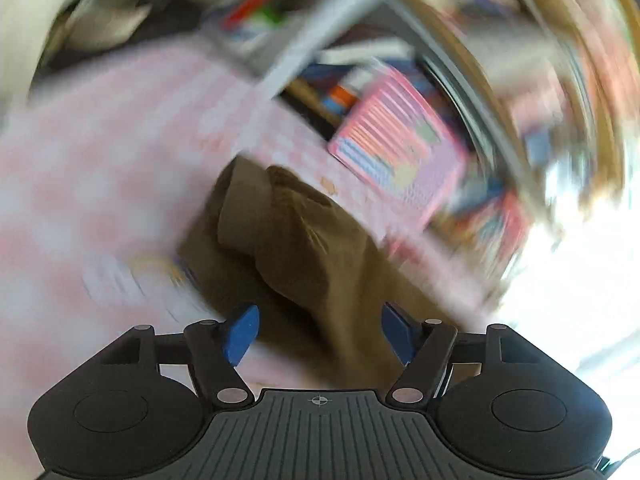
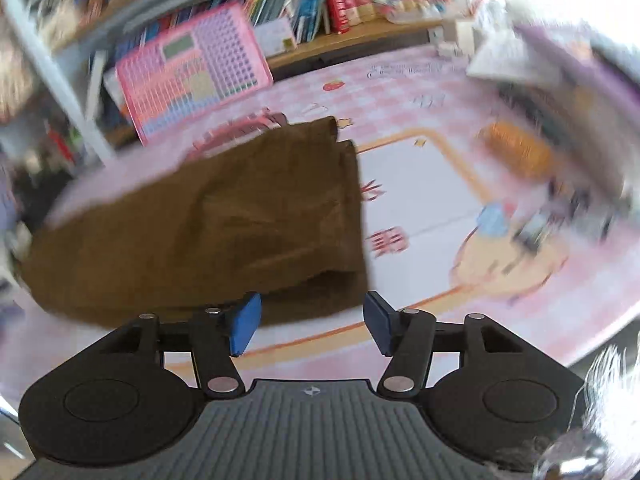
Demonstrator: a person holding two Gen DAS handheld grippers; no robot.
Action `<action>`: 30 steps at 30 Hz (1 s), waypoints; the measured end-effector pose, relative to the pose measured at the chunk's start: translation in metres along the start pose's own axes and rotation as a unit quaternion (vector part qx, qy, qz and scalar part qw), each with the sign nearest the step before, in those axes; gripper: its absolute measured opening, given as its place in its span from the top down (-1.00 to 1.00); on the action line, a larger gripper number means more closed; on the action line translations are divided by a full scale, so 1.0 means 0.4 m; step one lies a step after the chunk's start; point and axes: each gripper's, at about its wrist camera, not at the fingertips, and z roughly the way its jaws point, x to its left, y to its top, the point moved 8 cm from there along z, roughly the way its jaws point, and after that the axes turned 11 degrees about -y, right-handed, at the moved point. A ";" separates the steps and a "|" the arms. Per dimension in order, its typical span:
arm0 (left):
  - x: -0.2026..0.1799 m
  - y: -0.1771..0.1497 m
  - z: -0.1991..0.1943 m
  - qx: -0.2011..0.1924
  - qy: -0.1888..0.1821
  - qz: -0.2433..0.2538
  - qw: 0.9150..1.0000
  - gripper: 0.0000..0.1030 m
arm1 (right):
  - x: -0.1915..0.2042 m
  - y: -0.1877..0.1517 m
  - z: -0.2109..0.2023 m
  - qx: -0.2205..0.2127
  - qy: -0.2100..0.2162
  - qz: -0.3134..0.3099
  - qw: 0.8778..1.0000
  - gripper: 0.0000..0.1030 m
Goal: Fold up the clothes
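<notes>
One brown garment [image 2: 224, 216] on pink mat [image 2: 420, 208]; left gripper [image 1: 320, 334], right gripper [image 2: 312, 326] both spread, empty

Both cams sit behind their jaws, looking fwd and down, close to the surface. Left wrist view is tilted, blurred, low over the brown garment [image 1: 304, 240]. Right wrist view sees it from another side. Shared: garment, pink checked mat [image 2: 420, 80], pink basket [image 1: 396, 140].
</notes>
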 end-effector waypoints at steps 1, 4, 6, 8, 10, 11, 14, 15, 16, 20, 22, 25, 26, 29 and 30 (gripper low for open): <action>0.021 0.005 0.011 -0.011 -0.013 -0.058 0.998 -0.34 | 0.004 -0.003 -0.007 0.002 0.015 0.028 0.999 -0.11; 0.075 0.016 0.045 -0.049 -0.029 -0.175 0.983 -0.33 | 0.009 0.013 0.003 0.020 0.060 0.141 0.988 -0.13; 0.090 0.021 0.068 -0.066 -0.030 -0.205 0.976 -0.31 | 0.004 0.016 0.020 0.039 0.090 0.228 0.969 -0.15; 0.089 0.026 0.085 -0.073 -0.025 -0.211 0.974 -0.27 | -0.014 0.011 0.044 0.070 0.112 0.319 0.938 -0.15; 0.072 0.038 0.094 -0.078 -0.026 -0.199 0.976 -0.12 | -0.032 0.002 0.070 0.091 0.120 0.381 0.912 -0.10; 0.060 0.046 0.096 -0.083 -0.025 -0.188 0.978 0.30 | -0.038 0.002 0.080 0.095 0.121 0.399 0.904 -0.08; -0.002 0.086 0.080 -0.101 -0.014 -0.106 0.989 0.77 | -0.043 0.025 0.091 0.090 0.115 0.400 0.905 0.01; -0.021 0.095 0.075 -0.101 -0.011 -0.074 0.992 0.75 | -0.043 0.031 0.097 0.091 0.112 0.399 0.906 0.08; -0.032 0.102 0.074 -0.098 -0.005 -0.051 0.994 0.75 | -0.044 0.036 0.106 0.094 0.107 0.400 0.905 0.12; 0.042 0.085 0.095 -0.079 0.004 -0.144 0.986 0.66 | -0.054 0.035 0.157 0.113 0.089 0.412 0.900 0.34; 0.070 0.081 0.106 -0.087 0.010 -0.182 0.979 0.68 | -0.055 0.030 0.181 0.127 0.077 0.414 0.898 0.80; 0.061 0.105 0.128 -0.092 0.013 -0.191 0.977 0.85 | -0.038 0.073 0.203 0.132 0.078 0.391 0.908 0.98; 0.030 0.128 0.134 -0.091 0.008 -0.173 0.981 0.89 | -0.022 0.117 0.198 0.120 0.087 0.368 0.918 0.98; -0.117 0.203 0.124 -0.096 -0.032 -0.088 0.991 0.94 | 0.027 0.282 0.109 0.030 0.126 0.304 0.944 0.99; -0.160 0.219 0.109 -0.098 -0.049 -0.066 0.992 0.94 | 0.035 0.328 0.064 -0.004 0.141 0.290 0.947 0.99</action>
